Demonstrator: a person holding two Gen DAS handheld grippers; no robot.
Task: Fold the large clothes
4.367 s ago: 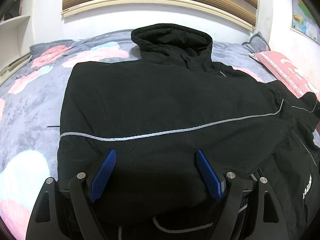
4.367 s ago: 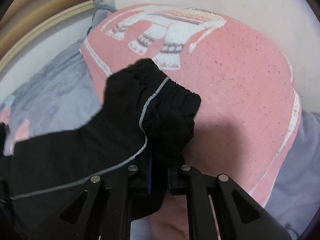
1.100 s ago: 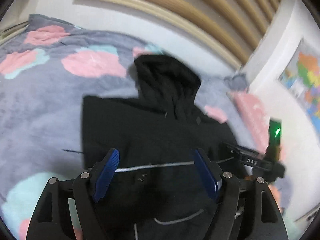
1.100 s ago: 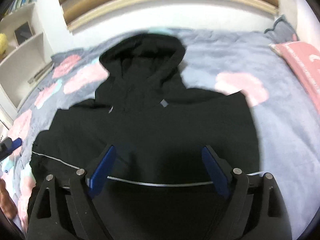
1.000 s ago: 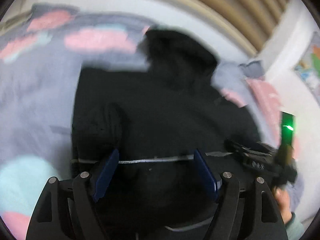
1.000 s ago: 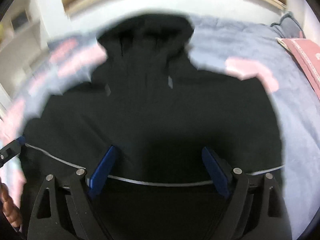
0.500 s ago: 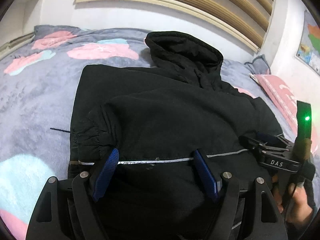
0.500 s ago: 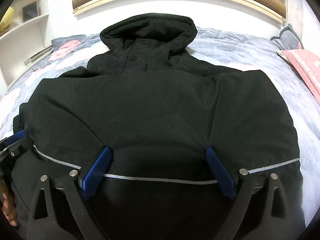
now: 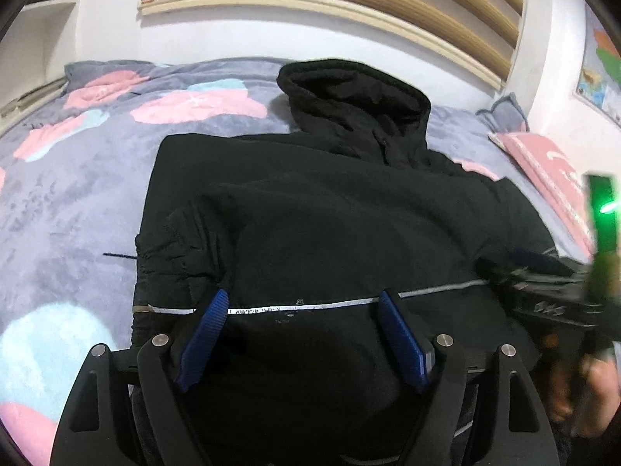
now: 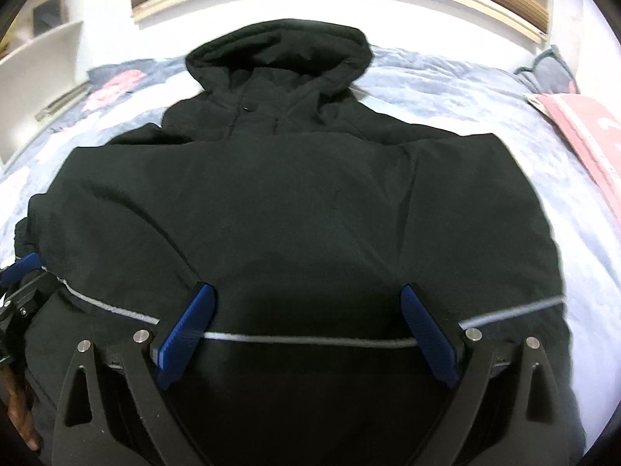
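Jacket [image 10: 295, 202] on bed [image 10: 458, 89]

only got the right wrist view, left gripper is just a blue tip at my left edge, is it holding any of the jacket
Observer: No. In the left wrist view the left gripper hangs over the black jacket with its jaws wide open and no cloth pinched between them.
Operator: where's the sleeve cuff lying, my view clips it
Observer: The gathered cuff lies on top of the jacket's body, near its edge on the left of that view, just above the reflective stripe.
Operator: anything loose on the bed next to it
Observer: A thin dark strand lies on the grey blanket, right beside the cuff.
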